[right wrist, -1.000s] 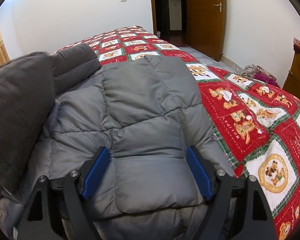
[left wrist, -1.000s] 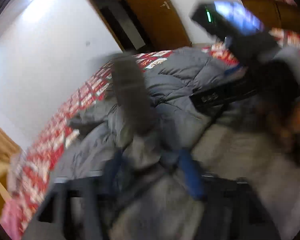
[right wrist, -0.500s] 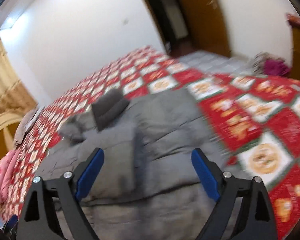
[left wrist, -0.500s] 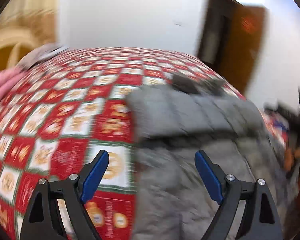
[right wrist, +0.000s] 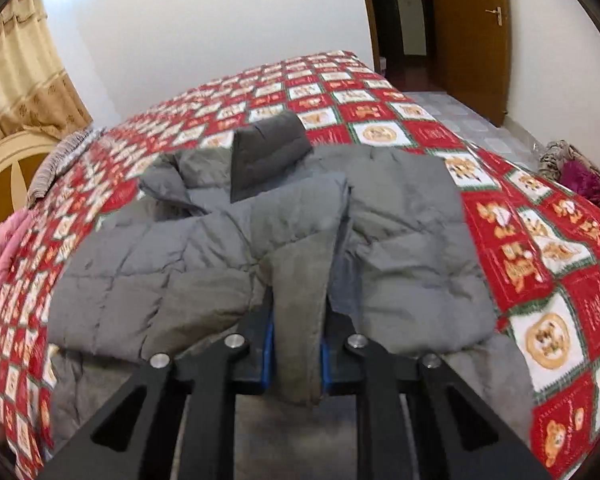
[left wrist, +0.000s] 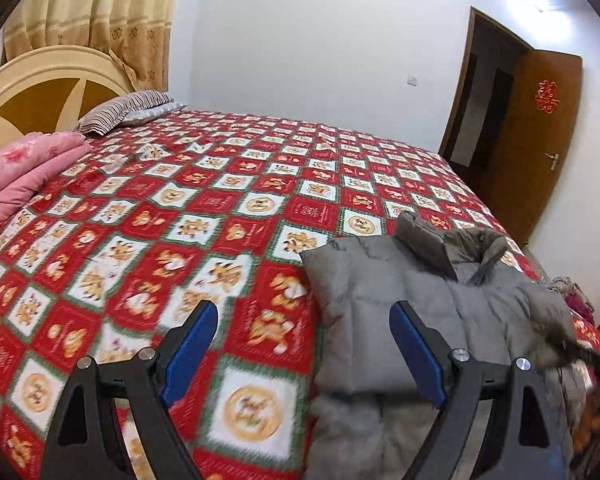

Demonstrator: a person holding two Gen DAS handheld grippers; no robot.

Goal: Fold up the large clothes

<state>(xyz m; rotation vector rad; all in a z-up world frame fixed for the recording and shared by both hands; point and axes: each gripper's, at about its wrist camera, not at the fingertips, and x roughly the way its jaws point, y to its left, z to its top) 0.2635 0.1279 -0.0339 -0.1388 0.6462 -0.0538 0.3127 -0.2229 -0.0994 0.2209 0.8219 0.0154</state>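
Observation:
A grey quilted puffer jacket (right wrist: 400,216) lies on the bed with a darker cuff (right wrist: 266,152) folded up at its far end. My right gripper (right wrist: 298,344) is shut on a grey strip of the jacket's front edge (right wrist: 300,300). In the left wrist view the jacket (left wrist: 440,312) lies at the lower right. My left gripper (left wrist: 300,344) is open and empty, above the bedspread at the jacket's left edge, its right finger over the jacket.
The bed carries a red and white checked bedspread (left wrist: 204,208). A pink folded quilt (left wrist: 24,172) and a striped pillow (left wrist: 124,110) lie by the headboard (left wrist: 40,92). A brown door (left wrist: 536,136) stands open. Clothes (right wrist: 572,168) lie on the floor at right.
My right gripper has closed on the jacket's front edge. My left gripper let go of the jacket and swung left over the bedspread, now open.

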